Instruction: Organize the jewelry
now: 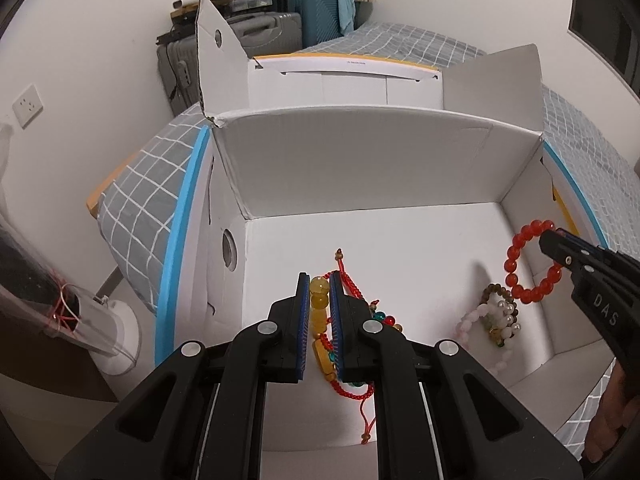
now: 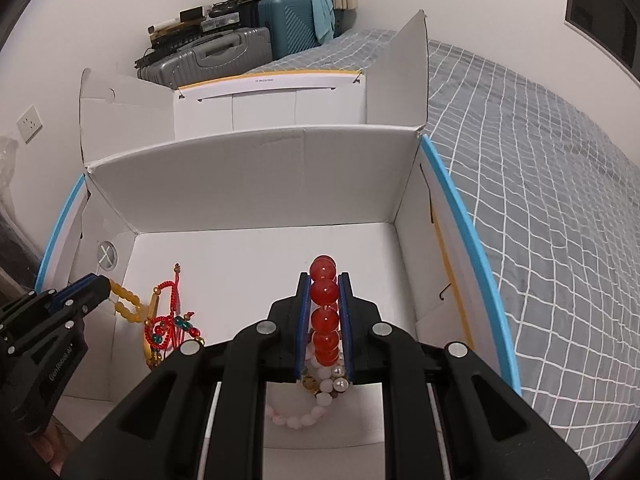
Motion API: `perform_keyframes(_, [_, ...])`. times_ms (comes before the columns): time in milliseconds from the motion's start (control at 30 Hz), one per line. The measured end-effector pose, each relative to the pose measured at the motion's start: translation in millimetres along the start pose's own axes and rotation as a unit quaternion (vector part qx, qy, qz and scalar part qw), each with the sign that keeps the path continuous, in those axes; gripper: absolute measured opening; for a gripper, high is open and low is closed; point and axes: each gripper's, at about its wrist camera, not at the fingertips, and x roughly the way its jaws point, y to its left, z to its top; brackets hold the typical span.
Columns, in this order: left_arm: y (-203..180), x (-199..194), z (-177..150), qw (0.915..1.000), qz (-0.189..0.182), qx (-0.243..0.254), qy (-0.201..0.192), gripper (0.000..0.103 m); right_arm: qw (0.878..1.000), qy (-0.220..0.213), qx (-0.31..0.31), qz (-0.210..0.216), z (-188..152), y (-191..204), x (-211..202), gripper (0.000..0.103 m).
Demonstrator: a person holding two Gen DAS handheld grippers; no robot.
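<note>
Inside the white cardboard box, the left gripper is clamped on a yellow bead bracelet near the left wall; the right gripper pinches a red bead bracelet above pale bracelets toward the right wall; red cord bracelets lie at the left.

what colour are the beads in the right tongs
Red beads, clearest in the right wrist view.
</note>
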Motion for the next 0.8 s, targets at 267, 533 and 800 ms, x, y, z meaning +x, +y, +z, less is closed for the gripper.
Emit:
perform_keyframes(267, [0.0, -20.9, -0.1, 0.9998, 0.004, -0.009, -0.020, 0.043, 1.000, -0.016, -0.001, 0.009, 0.5, 1.8, -16.1, 0.027])
perform_keyframes(533, [0.2, -82.0, -18.8, 0.9953, 0.001, -0.013, -0.096, 0.087, 0.996, -0.094, 0.005, 0.008, -11.1, -9.8, -79.6, 0.079])
perform_keyframes(800, [-2.8, -115.8, -56.3, 0.9902, 0.001, -0.012, -0.139, 0.097, 0.992, -0.130, 0.001, 0.002, -47.7, -17.4, -119.4, 0.094])
